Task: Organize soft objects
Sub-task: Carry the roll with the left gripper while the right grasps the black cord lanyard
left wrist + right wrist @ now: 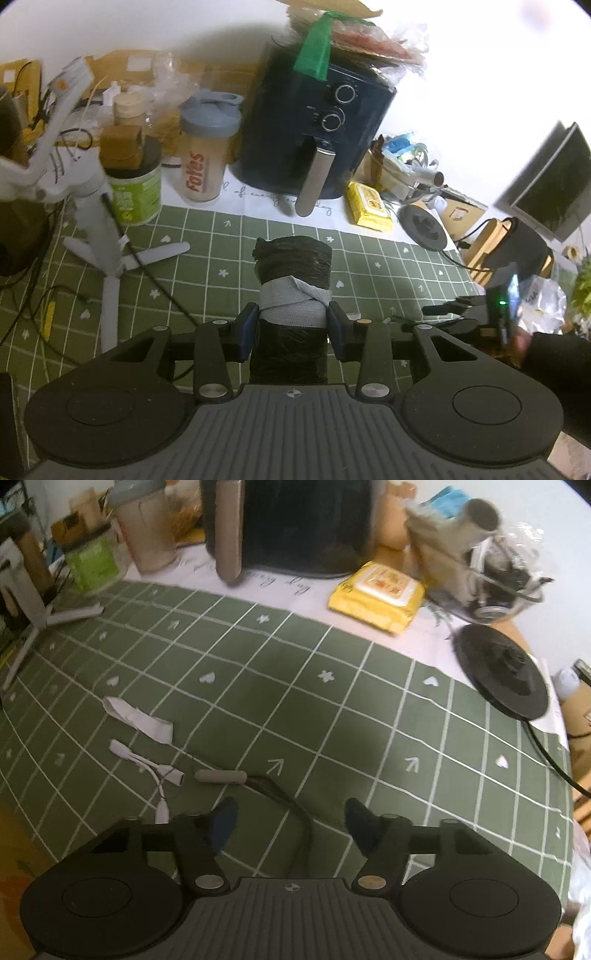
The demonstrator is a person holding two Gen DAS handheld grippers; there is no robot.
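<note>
The counter [332, 709] has a green cloth with white squares on it. At the top of the left wrist view stands a big dark air fryer [317, 122], with a drink bottle [207, 147] and a green jar [136, 192] to its left and a yellow pack of wipes [369, 206] to its right.

In the middle of that view is the black roll [293, 295], with a gray band [293, 304] tied around its middle. Its long side points away from the camera, toward the air fryer. The left gripper [291, 325] has its fingers [248, 332] clamped on the roll, one on each side, at the band.

The right gripper [291, 825] is low in the right wrist view, with its fingers apart and nothing between them. A black cord [295, 812] lies on the cloth under them. A gray strip [138, 720] and a white cable [147, 771] lie to the left.
</note>
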